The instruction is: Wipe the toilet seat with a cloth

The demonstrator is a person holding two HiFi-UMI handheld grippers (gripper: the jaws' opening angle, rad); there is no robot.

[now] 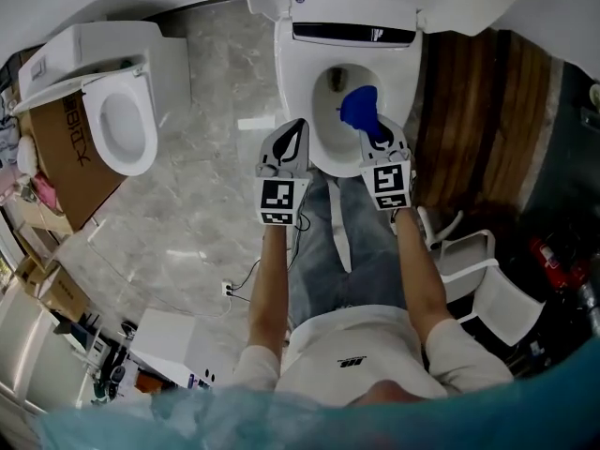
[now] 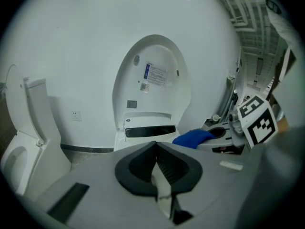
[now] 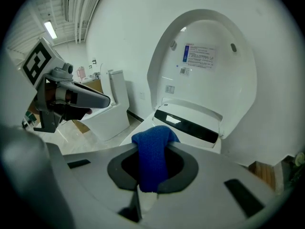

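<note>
A white toilet [image 1: 298, 73] stands ahead with its lid [image 2: 152, 85] raised against the wall. My right gripper [image 1: 373, 131] is shut on a blue cloth [image 1: 357, 107], which hangs over the bowl's right side just above the rim. In the right gripper view the blue cloth [image 3: 152, 161] is pinched between the jaws of the right gripper [image 3: 151, 178], with the lid [image 3: 205, 61] behind. My left gripper [image 1: 297, 127] hovers at the bowl's left front edge, jaws shut together with nothing in them. The left gripper view shows its jaws [image 2: 156, 159] closed, the cloth [image 2: 193, 137] to their right.
A second white toilet [image 1: 117, 111] stands to the left beside a cardboard box [image 1: 70, 157]. A wooden panel [image 1: 478, 111] and a white frame [image 1: 478, 270] lie to the right. A cable [image 1: 239, 284] trails on the marble floor.
</note>
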